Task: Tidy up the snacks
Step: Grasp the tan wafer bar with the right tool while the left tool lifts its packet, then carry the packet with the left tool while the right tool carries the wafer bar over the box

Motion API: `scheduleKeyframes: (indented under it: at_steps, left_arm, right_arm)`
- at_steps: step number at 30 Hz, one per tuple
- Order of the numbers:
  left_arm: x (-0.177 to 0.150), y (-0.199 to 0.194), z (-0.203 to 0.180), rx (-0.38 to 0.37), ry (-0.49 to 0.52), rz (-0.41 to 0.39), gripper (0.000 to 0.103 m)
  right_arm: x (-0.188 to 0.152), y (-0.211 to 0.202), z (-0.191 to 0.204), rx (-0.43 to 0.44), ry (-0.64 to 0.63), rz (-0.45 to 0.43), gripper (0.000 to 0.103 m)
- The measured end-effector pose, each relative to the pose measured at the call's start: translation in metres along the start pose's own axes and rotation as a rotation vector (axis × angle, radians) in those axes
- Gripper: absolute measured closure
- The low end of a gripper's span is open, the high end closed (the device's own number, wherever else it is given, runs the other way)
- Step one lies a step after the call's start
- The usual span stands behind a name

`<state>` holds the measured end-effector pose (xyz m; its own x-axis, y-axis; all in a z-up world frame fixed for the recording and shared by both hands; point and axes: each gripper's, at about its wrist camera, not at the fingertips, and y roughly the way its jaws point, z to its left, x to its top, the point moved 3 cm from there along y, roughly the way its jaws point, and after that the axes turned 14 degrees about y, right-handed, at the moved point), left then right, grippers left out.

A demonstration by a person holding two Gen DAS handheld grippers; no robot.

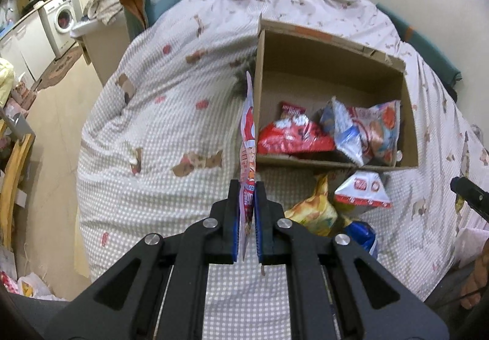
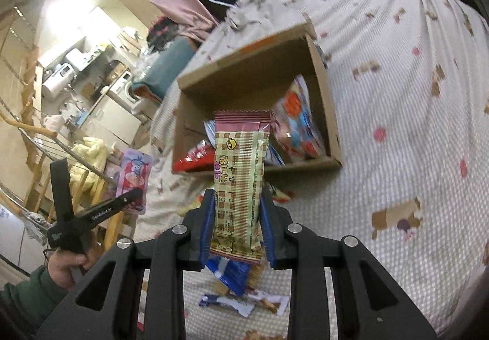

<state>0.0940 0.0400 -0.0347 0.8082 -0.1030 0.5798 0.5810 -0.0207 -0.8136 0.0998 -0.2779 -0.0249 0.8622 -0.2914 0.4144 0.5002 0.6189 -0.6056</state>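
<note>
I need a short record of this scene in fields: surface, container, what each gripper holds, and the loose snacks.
surface: bed cover, checked with printed patches
container: cardboard box, open, several snack bags inside
left gripper: shut on a thin pink packet, edge-on beside the box
right gripper: shut on a checked snack bar, held upright
loose snacks: yellow bag and others in front of the box

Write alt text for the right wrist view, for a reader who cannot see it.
The right gripper holds a tan checked snack packet upright above a bed, in front of an open cardboard box with snack bags inside. At lower left, a hand holds the left gripper, which grips a pink packet; blue wrappers lie on the bed below.
</note>
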Motion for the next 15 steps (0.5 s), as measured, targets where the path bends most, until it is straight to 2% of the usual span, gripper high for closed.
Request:
scheduleKeyframes:
  at_steps: [9, 15]
  left_arm:
    - [0.018, -0.002, -0.009, 0.01, 0.032, -0.035, 0.097]
    - [0.046, -0.002, -0.007, 0.0, 0.044, -0.054, 0.097]
  right_arm:
    - [0.017, 0.011, 0.017, 0.028, -0.014, -0.044, 0.074]
    - [0.045, 0.01, 0.023, 0.031, -0.037, -0.109, 0.074]
